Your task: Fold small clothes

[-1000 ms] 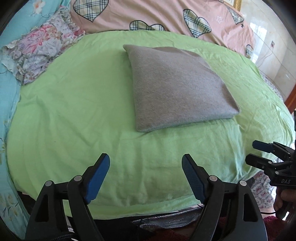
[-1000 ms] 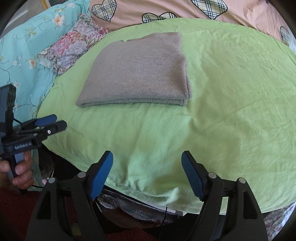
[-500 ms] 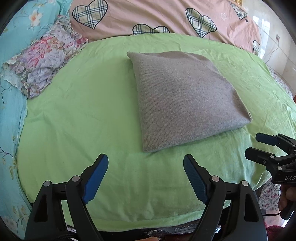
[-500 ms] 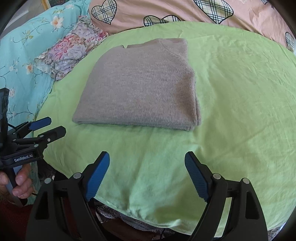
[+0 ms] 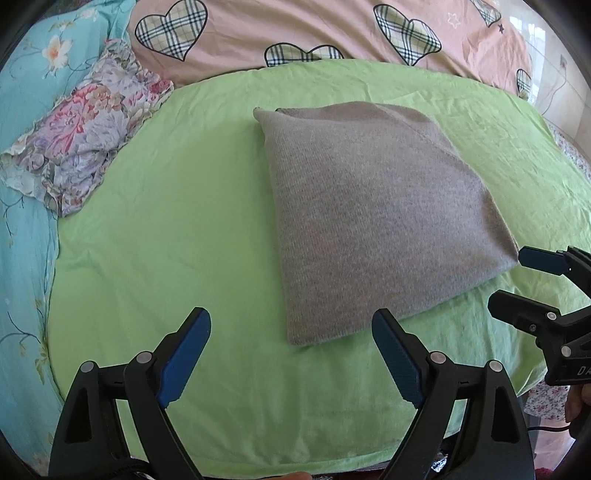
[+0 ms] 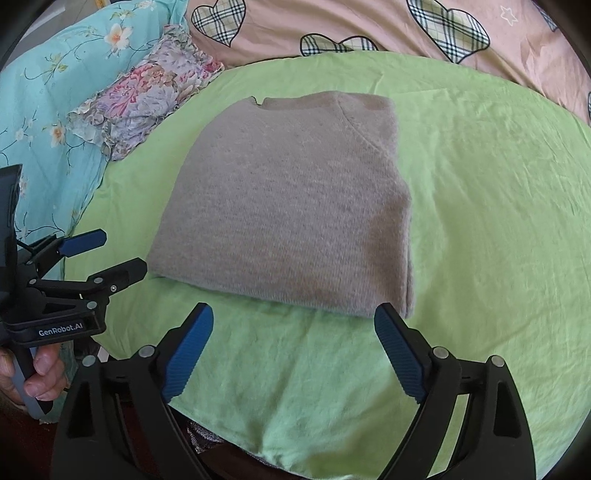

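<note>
A grey knit sweater [image 5: 373, 218] lies folded into a flat square on the green sheet [image 5: 177, 236]; it also shows in the right wrist view [image 6: 288, 206], neckline at the far edge. My left gripper [image 5: 291, 354] is open and empty, just short of the sweater's near left corner. My right gripper [image 6: 293, 350] is open and empty, just short of the near right corner. Each gripper shows in the other's view: the right one [image 5: 524, 284] and the left one [image 6: 107, 251], both open.
A folded floral garment [image 5: 85, 136] lies at the far left on a turquoise flowered cover [image 5: 22, 258]. A pink quilt with plaid hearts [image 5: 295, 33] lies behind the sheet. The sheet's front edge [image 6: 280, 458] drops off near me.
Both grippers have moved forward toward the folded sweater, which now looms larger and closer. Both stayed open. The sweater has not moved.
</note>
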`<control>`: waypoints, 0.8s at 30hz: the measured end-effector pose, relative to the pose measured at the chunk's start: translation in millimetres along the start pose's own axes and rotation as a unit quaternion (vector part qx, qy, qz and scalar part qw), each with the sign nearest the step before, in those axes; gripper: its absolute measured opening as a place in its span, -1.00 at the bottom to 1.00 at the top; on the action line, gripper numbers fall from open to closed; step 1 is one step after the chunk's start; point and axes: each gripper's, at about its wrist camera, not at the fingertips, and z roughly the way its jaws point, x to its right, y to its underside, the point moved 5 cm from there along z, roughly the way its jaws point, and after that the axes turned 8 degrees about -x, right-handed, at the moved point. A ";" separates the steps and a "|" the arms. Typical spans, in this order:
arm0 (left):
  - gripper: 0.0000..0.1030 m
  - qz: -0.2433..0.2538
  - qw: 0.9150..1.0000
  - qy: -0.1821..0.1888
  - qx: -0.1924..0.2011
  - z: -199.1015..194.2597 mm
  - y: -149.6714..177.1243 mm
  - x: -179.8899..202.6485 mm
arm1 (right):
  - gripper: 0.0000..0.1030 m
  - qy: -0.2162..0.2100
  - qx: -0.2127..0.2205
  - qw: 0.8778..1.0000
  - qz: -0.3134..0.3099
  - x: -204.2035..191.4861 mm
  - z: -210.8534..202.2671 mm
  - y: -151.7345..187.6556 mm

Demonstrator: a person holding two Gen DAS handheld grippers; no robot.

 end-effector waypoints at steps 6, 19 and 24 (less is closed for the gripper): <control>0.78 0.009 1.000 -0.019 0.004 1.6 -12.7 -0.2 | 0.81 -0.010 -0.013 1.000 -0.001 0.7 6.5 -16.1; 0.82 0.019 0.999 -0.034 -0.015 15.9 -26.2 -8.9 | 0.84 -0.018 -0.038 0.999 -0.008 -0.4 15.1 -34.3; 0.82 0.012 1.000 -0.016 -0.010 14.5 -35.8 -10.2 | 0.85 -0.019 -0.036 0.999 -0.004 3.9 16.2 -44.8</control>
